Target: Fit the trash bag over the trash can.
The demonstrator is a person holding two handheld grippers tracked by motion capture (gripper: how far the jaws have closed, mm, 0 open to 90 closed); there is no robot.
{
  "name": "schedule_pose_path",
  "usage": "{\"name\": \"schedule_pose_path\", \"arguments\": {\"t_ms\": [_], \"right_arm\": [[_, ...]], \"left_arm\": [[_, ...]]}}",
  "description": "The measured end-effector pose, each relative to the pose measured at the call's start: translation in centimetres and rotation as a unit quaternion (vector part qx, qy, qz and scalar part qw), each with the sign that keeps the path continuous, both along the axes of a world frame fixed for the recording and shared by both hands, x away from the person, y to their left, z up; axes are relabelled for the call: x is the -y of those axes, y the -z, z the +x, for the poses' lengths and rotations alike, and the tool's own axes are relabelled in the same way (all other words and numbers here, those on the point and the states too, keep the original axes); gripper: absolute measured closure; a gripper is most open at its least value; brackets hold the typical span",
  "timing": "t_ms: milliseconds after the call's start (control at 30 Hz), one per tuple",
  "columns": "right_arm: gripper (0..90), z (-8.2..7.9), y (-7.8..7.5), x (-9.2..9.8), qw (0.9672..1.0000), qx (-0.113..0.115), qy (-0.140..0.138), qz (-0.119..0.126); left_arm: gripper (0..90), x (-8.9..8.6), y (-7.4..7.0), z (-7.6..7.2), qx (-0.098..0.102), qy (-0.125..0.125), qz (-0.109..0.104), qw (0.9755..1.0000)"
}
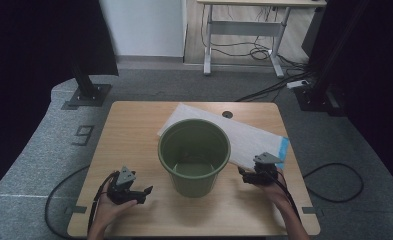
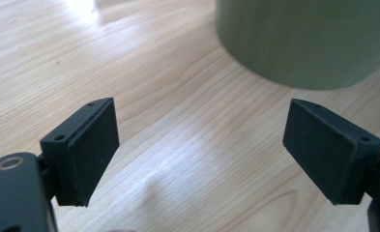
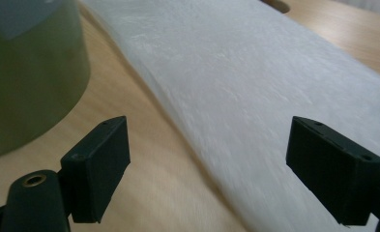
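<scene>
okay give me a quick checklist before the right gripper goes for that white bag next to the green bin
1. Right gripper jaws open, nothing between them: ok.
2. White bag lying flat on the table, ahead of the right jaws: ok.
3. Bag free of the bin: cannot tell, its edge runs behind the bin.
4. Bin upright and empty: ok.
5. Left gripper open, holding nothing, off to the bin's left side: ok.
</scene>
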State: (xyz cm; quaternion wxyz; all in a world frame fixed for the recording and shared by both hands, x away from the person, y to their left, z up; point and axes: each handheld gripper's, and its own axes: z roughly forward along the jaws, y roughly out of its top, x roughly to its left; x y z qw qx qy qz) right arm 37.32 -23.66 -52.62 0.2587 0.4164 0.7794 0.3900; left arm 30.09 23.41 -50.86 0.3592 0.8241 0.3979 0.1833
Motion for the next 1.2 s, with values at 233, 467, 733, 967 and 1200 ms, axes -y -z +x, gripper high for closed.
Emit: {"name": "schedule_pose_path", "arguments": {"t_ms": [233, 467, 733, 967, 1200], "right_arm": [[23.8, 3.8, 1.1, -2.6, 0.9990, -0.023, -0.004, -0.038], [37.2, 5.0, 2.3, -2.7, 0.9979, -0.057, -0.015, -0.027], [88.6, 4.9, 1.8, -1.9, 0.9942, -0.100, -0.039, -0.004], [88.9, 1.8, 1.7, -0.1, 0.9957, -0.090, -0.021, -0.011], [88.9, -1.7, 1.9, 1.9, 0.9949, -0.100, -0.010, 0.010]], "left_arm": [[13.6, -0.9, 0.4, 0.0, -0.007, -0.004, -0.024, 0.9997], [13.7, -1.8, -0.1, 0.1, -0.008, -0.002, -0.080, 0.9968], [14.3, -2.0, 0.1, 0.4, -0.012, -0.002, -0.094, 0.9955], [14.3, -1.7, -0.2, 0.4, -0.010, 0.004, -0.100, 0.9949], [14.8, -2.0, -0.4, 0.5, 0.000, -0.010, -0.101, 0.9948]]}}
